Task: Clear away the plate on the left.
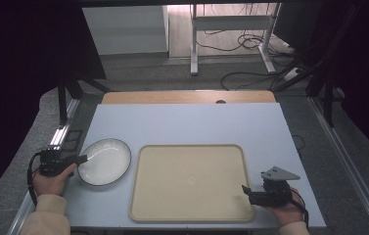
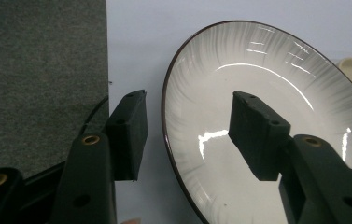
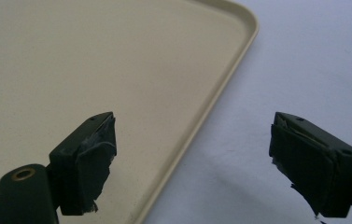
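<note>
Left gripper (image 2: 187,135) straddles the white plate's (image 2: 276,93) dark rim, jaws apart, not yet pressing; right gripper (image 3: 192,158) gapes over the tray's (image 3: 117,70) edge.

The plate (image 2: 281,93) looks like glazed ceramic, glossy with bright glints and a thin dark rim. The beige tray (image 3: 94,60) seems matt, smooth plastic. The table (image 1: 187,125) is a plain matt pale sheet, with a wood strip (image 1: 187,97) behind. The floor (image 2: 38,70) looks like rough grey carpet.

No legible txt — none.
</note>
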`<state>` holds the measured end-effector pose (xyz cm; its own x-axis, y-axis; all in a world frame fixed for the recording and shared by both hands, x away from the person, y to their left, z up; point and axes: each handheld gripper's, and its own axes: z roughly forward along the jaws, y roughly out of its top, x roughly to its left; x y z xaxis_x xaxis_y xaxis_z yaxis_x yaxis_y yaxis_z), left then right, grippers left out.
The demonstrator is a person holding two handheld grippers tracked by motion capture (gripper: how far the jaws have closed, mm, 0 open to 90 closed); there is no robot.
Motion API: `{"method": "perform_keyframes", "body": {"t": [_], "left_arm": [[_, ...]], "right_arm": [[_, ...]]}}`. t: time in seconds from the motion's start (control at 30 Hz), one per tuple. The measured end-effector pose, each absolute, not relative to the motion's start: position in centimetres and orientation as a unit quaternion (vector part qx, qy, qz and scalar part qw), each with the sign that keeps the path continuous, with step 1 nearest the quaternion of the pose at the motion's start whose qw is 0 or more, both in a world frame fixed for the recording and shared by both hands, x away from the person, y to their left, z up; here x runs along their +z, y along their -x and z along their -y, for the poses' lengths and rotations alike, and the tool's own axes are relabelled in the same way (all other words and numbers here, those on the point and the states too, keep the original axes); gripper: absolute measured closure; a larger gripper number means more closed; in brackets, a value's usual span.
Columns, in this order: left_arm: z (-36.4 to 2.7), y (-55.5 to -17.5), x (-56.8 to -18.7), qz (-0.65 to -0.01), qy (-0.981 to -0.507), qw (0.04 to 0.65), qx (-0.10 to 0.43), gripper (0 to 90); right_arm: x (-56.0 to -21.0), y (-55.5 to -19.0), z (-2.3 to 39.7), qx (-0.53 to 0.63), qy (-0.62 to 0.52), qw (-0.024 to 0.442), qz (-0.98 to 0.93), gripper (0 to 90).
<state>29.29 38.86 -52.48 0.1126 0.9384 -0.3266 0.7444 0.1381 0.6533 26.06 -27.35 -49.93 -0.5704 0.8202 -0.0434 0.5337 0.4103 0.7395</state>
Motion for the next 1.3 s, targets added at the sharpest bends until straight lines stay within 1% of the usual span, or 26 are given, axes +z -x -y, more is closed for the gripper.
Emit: {"method": "perform_keyframes", "body": {"t": [0.27,0.37,0.5,0.63,0.83,0.93,1.0,1.13,1.3], "left_arm": [[-39.1,-30.3,-53.1,-0.655,-0.645,0.380,0.106,52.6],[-39.1,-30.4,-53.3,-0.654,-0.644,0.383,0.101,57.4],[-39.1,-30.6,-53.5,-0.656,-0.641,0.387,0.091,60.2],[-39.3,-30.8,-53.7,-0.656,-0.640,0.391,0.083,61.7],[-39.2,-31.5,-54.3,-0.659,-0.645,0.380,0.067,62.3],[-38.9,-31.9,-54.6,-0.660,-0.651,0.369,0.065,65.3],[-39.0,-31.9,-54.5,-0.663,-0.647,0.371,0.063,67.4],[-39.6,-31.8,-54.6,-0.668,-0.632,0.390,0.043,74.1],[-40.0,-31.4,-54.0,-0.659,-0.628,0.412,0.043,80.2]], "right_arm": [[-50.0,-26.1,27.4,0.351,-0.421,0.210,-0.810,16.3],[-50.0,-26.1,27.3,0.349,-0.420,0.208,-0.811,16.3],[-50.1,-26.1,27.3,0.347,-0.419,0.207,-0.813,16.3],[-50.1,-26.1,27.3,0.347,-0.419,0.206,-0.813,16.4],[-50.1,-26.2,27.2,0.346,-0.420,0.206,-0.814,16.5],[-50.1,-26.2,27.3,0.345,-0.421,0.206,-0.813,16.5],[-50.2,-26.2,27.3,0.343,-0.423,0.206,-0.813,16.7],[-50.3,-26.2,27.3,0.338,-0.427,0.207,-0.813,17.1],[-50.3,-26.3,27.3,0.336,-0.430,0.208,-0.812,17.5]]}}
